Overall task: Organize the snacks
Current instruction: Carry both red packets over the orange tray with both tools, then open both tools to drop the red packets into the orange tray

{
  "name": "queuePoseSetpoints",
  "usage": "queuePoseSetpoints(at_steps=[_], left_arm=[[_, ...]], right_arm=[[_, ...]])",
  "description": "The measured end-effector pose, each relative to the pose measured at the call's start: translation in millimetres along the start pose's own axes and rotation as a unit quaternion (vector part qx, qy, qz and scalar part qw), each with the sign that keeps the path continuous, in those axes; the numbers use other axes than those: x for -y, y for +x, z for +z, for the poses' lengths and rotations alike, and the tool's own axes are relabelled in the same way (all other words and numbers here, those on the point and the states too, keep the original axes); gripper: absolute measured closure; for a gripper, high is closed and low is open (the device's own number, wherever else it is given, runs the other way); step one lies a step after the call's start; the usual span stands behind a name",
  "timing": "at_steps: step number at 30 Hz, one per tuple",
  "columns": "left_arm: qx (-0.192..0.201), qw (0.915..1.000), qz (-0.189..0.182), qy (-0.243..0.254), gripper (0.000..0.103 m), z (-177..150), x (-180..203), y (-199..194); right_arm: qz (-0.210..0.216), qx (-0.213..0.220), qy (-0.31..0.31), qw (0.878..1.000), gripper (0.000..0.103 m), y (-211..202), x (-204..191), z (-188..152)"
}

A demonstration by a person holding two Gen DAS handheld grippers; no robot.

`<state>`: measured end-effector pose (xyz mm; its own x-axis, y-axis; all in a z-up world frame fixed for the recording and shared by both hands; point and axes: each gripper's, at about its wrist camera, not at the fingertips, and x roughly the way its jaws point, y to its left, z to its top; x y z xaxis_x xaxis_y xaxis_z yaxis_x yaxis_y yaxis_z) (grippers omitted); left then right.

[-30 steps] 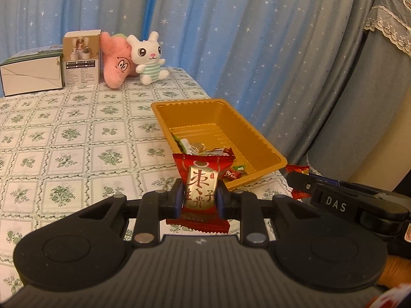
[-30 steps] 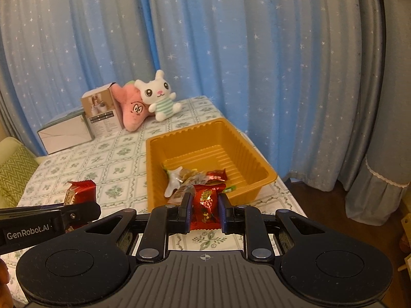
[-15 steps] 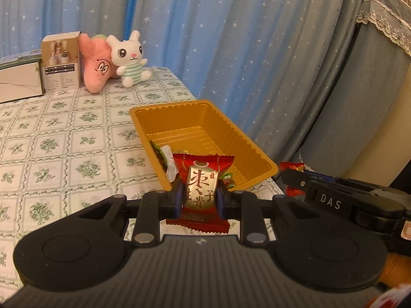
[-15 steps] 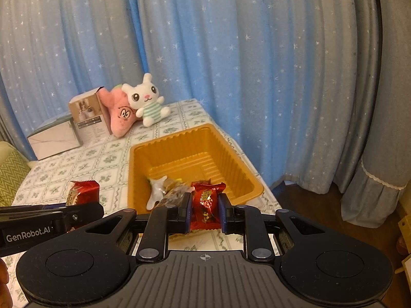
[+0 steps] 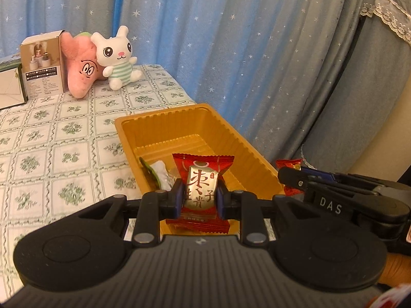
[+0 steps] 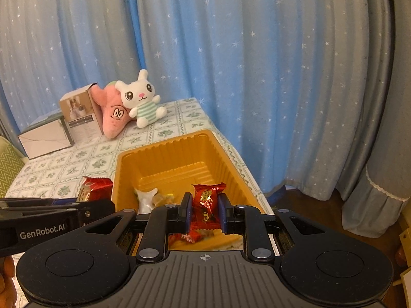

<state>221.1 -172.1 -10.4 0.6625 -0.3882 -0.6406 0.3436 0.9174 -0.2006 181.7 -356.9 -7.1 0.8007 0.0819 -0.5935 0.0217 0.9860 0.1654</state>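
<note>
My left gripper (image 5: pixel 199 197) is shut on a red snack packet with a gold label (image 5: pixel 201 192) and holds it over the near end of the orange tray (image 5: pixel 253 151). In the right wrist view the right gripper (image 6: pixel 204 209) is shut on a small red candy (image 6: pixel 206 202) above the same orange tray (image 6: pixel 231 159). Several wrapped snacks (image 6: pixel 154 198) lie in the tray's near end. Seen from the right wrist, the left gripper (image 6: pixel 82 206) and its packet (image 6: pixel 93 188) hang just left of the tray. The right gripper's tip and candy (image 5: pixel 291 177) show at the tray's right side.
Against the star-patterned curtain stand a white rabbit plush (image 5: pixel 117 56), a pink plush (image 5: pixel 82 69) and two cardboard boxes (image 5: pixel 42 64). The tray sits near the right edge of the table (image 5: pixel 51 141), which has a green floral cloth. Beyond that edge is wooden floor (image 6: pixel 321 213).
Both grippers have moved forward towards the tray with their snacks still held. The tray, plush toys and boxes now look nearer and larger in both views.
</note>
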Motion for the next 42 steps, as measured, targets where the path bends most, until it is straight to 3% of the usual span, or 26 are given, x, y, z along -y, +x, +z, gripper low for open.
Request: queuePoseSetpoints(at_steps=[24, 25, 27, 28, 35, 42], left_arm=[[-0.029, 0.9994, -0.009, -0.015, 0.079, 27, -26, 84], [-0.033, 0.9993, -0.011, -0.016, 0.076, 27, -27, 87], [-0.035, 0.9991, -0.015, -0.017, 0.052, 27, -30, 89], [-0.032, 0.9993, -0.012, -0.017, 0.049, 27, -31, 88], [-0.019, 0.9996, 0.019, -0.008, 0.043, 21, -41, 79], [-0.007, 0.9997, 0.022, -0.002, 0.036, 22, -41, 68]], right_arm=[[-0.002, -0.037, 0.003, 0.999, 0.082, 76, 10, 14], [-0.002, -0.038, 0.004, 0.999, 0.082, 78, 9, 14], [-0.002, -0.038, 0.006, 0.999, 0.082, 80, 9, 14], [-0.001, -0.039, 0.006, 0.999, 0.082, 81, 9, 14], [0.002, -0.040, 0.011, 0.999, 0.082, 80, 11, 12], [0.007, -0.040, 0.016, 0.999, 0.081, 77, 9, 12]])
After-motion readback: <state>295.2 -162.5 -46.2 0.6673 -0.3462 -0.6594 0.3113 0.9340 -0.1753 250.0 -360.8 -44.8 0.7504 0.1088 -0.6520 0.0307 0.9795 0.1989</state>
